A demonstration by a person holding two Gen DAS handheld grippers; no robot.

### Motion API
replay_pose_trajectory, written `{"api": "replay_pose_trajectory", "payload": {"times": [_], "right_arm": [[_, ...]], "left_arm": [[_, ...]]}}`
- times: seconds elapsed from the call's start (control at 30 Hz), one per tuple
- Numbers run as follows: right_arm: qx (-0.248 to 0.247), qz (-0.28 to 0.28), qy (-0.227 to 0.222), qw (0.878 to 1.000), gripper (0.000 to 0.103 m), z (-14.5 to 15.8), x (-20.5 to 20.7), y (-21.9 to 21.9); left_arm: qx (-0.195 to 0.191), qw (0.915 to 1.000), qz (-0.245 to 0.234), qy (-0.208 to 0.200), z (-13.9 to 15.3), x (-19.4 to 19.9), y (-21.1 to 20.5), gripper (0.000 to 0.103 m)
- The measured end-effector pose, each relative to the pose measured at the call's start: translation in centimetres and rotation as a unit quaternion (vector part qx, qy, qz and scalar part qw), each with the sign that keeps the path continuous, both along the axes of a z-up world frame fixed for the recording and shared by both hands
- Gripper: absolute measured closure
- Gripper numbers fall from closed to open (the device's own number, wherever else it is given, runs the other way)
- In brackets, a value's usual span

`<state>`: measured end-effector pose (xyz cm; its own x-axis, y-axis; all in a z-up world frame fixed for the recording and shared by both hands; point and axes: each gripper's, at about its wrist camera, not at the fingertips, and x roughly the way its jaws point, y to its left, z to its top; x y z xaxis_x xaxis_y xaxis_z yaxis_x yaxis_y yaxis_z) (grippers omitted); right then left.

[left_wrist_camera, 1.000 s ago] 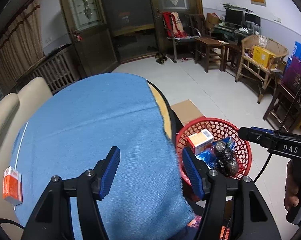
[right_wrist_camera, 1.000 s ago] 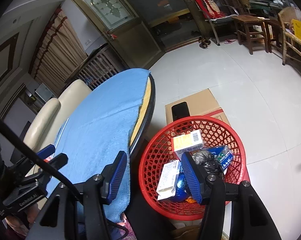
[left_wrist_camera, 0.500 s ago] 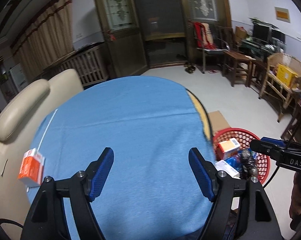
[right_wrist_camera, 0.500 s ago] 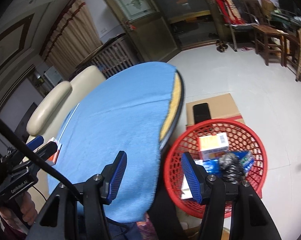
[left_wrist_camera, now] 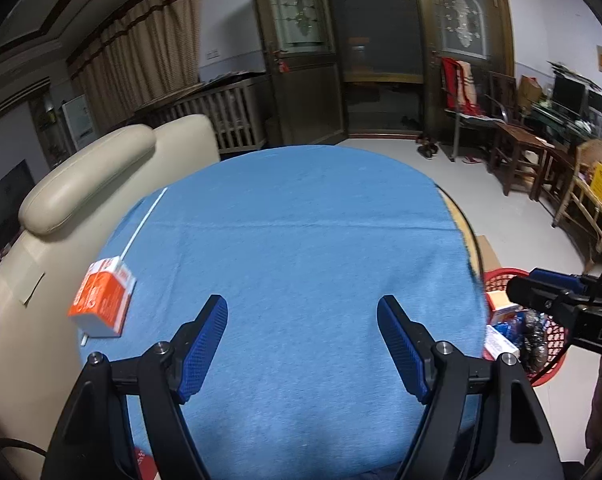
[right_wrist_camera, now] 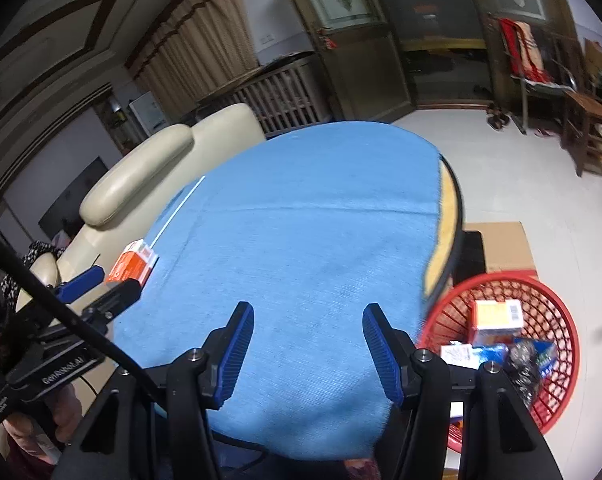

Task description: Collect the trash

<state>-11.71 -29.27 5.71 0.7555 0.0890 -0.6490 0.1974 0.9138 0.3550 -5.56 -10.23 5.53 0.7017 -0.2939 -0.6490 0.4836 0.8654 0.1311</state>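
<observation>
- Two grippers hover over the blue cloth (left_wrist_camera: pixel 301 260): your left gripper (left_wrist_camera: pixel 301 344) stands wide, nothing between its pads.
- Your right gripper (right_wrist_camera: pixel 307 350) is parted too, empty.
- One orange carton (left_wrist_camera: pixel 103 300) lies at the cloth's left edge.
- Beside the cloth's right edge, the red basket (right_wrist_camera: pixel 557 312) holds boxes and perhaps a dark bag.

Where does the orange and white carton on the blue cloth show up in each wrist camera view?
Left wrist: orange and white carton at the left, on the cloth's left edge.
Right wrist: carton at left centre, just beyond the left gripper.
Shared landmark: the red basket, at the right in both.
</observation>
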Motion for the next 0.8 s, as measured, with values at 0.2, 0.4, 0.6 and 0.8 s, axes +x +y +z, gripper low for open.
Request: {"api": "replay_pose_trajectory", "payload": {"times": [0.2, 0.4, 0.6, 0.8], "right_arm": [[-0.013, 0.021, -0.005, 1.0, 0.042, 0.6, 1.7, 2.7], [-0.02, 0.03, -0.011, 0.999, 0.042, 1.1, 3.2, 4.8], [-0.036, 0.013, -0.027, 0.999, 0.042, 2.0, 3.7, 7.0], [-0.061, 0.009, -0.043, 0.997, 0.042, 2.2, 3.2, 9.6]], "left_arm": [[-0.002, 0.9994, 0.034, 0.0, -0.3, 0.9, 2.6, 0.025], [-0.01, 0.9977, 0.066, 0.005, -0.5, 1.3, 5.1, 0.025], [-0.018, 0.9959, 0.088, 0.006, -0.6, 0.5, 7.0, 0.025], [-0.015, 0.9939, 0.109, 0.003, -0.6, -0.3, 8.3, 0.025]]}}
